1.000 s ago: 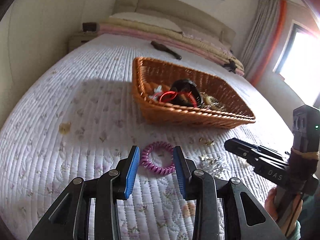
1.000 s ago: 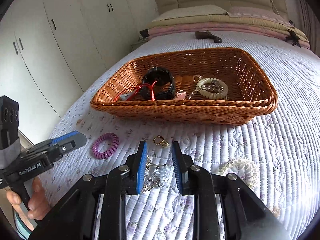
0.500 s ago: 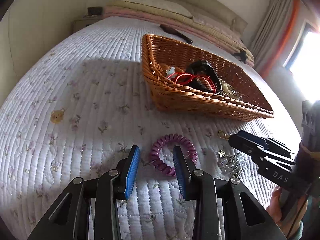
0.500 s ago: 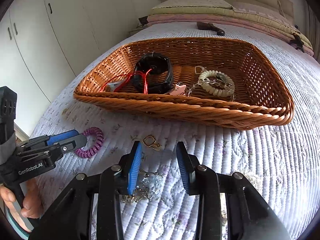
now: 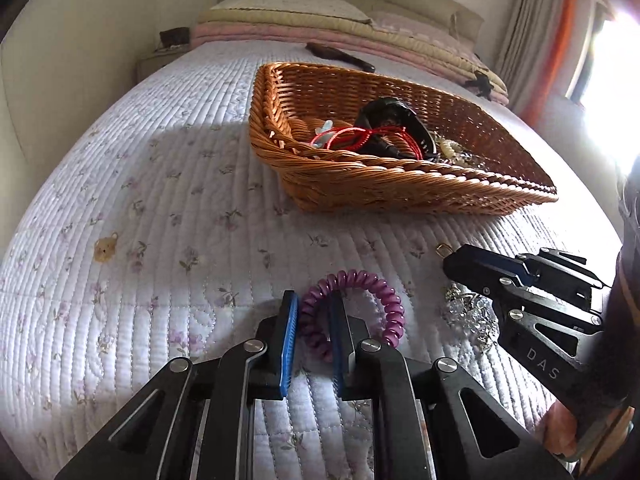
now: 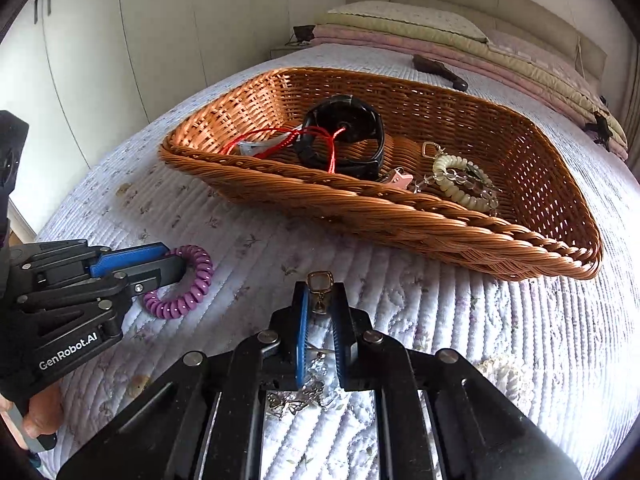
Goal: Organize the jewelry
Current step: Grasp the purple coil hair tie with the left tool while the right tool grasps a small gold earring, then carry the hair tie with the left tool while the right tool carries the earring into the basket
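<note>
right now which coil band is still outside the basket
The purple coil band lies on the quilt, part of its ring between the left claw's fingers. The cream one is already inside the basket.

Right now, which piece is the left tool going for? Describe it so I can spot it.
Find the wicker basket on the quilted bed; on the quilt in front of it lies a purple coil band. The left tool straddles its near edge. It is the only purple spiral; the piece beside it is a silvery chain.
</note>
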Action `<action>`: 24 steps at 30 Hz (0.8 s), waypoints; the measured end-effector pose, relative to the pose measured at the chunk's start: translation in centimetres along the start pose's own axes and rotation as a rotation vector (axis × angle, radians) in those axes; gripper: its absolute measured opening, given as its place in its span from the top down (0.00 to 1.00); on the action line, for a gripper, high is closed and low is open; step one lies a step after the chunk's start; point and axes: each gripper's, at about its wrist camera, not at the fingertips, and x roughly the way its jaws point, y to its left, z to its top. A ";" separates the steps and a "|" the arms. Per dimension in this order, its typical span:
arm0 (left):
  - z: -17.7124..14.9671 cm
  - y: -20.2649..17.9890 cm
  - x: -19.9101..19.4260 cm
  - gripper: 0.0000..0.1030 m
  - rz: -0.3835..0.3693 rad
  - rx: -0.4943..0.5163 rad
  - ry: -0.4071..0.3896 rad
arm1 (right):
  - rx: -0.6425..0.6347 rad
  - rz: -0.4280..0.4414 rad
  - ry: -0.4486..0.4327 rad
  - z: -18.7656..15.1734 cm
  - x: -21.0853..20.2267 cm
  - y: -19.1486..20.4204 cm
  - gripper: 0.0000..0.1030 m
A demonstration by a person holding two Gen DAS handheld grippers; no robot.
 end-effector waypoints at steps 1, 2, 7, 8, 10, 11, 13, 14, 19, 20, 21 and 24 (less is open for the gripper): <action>0.0 -0.1 -0.1 0.86 0.001 0.004 -0.003 | 0.000 0.006 -0.008 -0.1 -0.2 0.1 0.87; 0.0 -0.2 -0.1 0.88 -0.001 0.008 -0.006 | -0.002 0.017 -0.020 -0.2 -0.5 0.1 0.87; -0.4 -0.3 -1.1 0.89 -0.022 0.019 -0.035 | 0.002 0.062 -0.043 -0.6 -2.0 0.0 0.87; -0.4 -0.4 -1.4 0.89 -0.027 0.023 -0.046 | 0.004 0.076 -0.048 -0.7 -2.4 0.0 0.87; -0.7 -0.5 -2.1 0.89 -0.028 0.031 -0.068 | 0.011 0.109 -0.061 -0.8 -3.4 0.0 0.87; -0.9 -0.6 -2.4 0.89 -0.029 0.037 -0.080 | 0.017 0.128 -0.066 -0.9 -4.0 -0.1 0.87; -1.1 -1.0 -3.1 0.89 -0.030 0.047 -0.102 | 0.025 0.159 -0.080 -1.0 -5.3 -0.2 0.87; -1.2 -1.1 -3.5 0.89 -0.034 0.051 -0.117 | 0.028 0.169 -0.088 -1.0 -5.8 -0.2 0.87; -0.8 -1.2 -5.8 0.89 -0.074 0.034 -0.173 | 0.054 0.207 -0.146 -0.8 -8.8 -0.9 0.87; -0.6 -1.2 -6.4 0.89 -0.087 0.030 -0.187 | 0.061 0.212 -0.160 -0.7 -9.4 -1.0 0.87; -0.3 -1.3 -7.1 0.89 -0.094 0.034 -0.203 | 0.069 0.216 -0.176 -0.4 -10.0 -1.3 0.87; 1.3 -2.1 -8.9 0.89 -0.073 0.066 -0.248 | 0.088 0.202 -0.219 0.7 -11.3 -2.1 0.87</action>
